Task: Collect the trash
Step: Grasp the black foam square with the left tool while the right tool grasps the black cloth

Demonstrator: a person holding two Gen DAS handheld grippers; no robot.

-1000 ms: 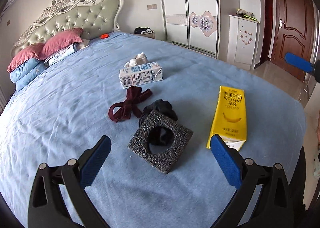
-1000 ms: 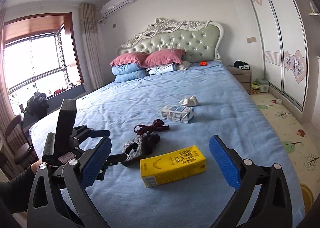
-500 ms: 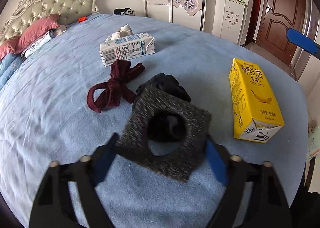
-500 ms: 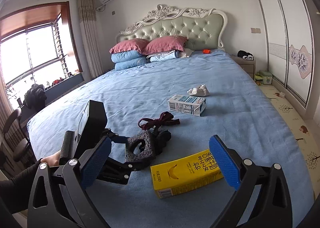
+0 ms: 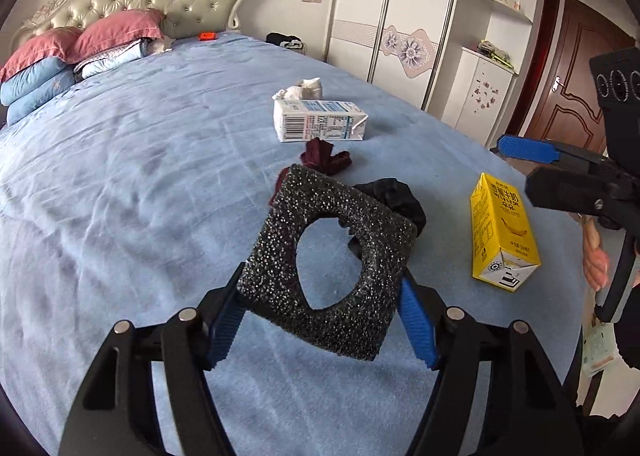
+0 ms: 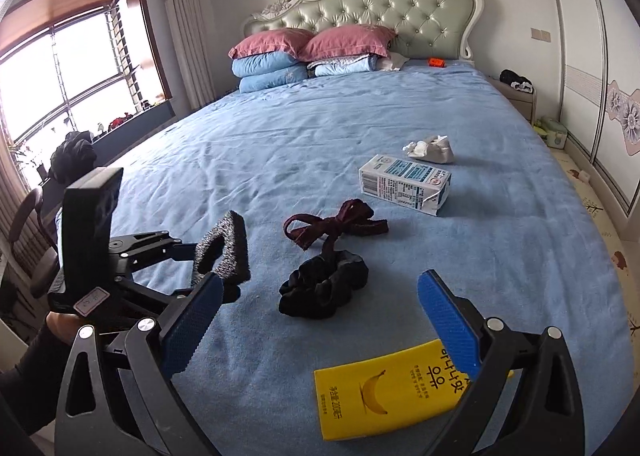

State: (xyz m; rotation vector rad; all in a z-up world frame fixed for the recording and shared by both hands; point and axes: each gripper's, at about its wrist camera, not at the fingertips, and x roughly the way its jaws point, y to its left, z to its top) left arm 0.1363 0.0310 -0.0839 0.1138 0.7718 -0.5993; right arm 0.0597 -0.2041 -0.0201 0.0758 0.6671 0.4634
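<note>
My left gripper (image 5: 320, 324) is shut on a dark speckled foam square with a hole (image 5: 280, 256) and holds it lifted off the blue bed; it also shows in the right wrist view (image 6: 228, 248). My right gripper (image 6: 320, 320) is open and empty, just above a yellow banana milk carton (image 6: 384, 396), which also shows in the left wrist view (image 5: 502, 232). A white and blue milk carton (image 6: 404, 184), a crumpled tissue (image 6: 430, 148), a dark red ribbon (image 6: 332, 224) and a black scrunchie (image 6: 324, 288) lie on the bed.
The bed (image 6: 280, 144) has pink and blue pillows (image 6: 304, 52) at the tufted headboard. A wardrobe (image 5: 392, 16) and a brown door (image 5: 568, 76) stand to the right. A window (image 6: 60, 76) is on the left, with a chair (image 6: 24, 224) beside the bed.
My left gripper has closed on the foam square and lifted it off the black scrunchie. My right gripper has moved closer to the yellow carton.
</note>
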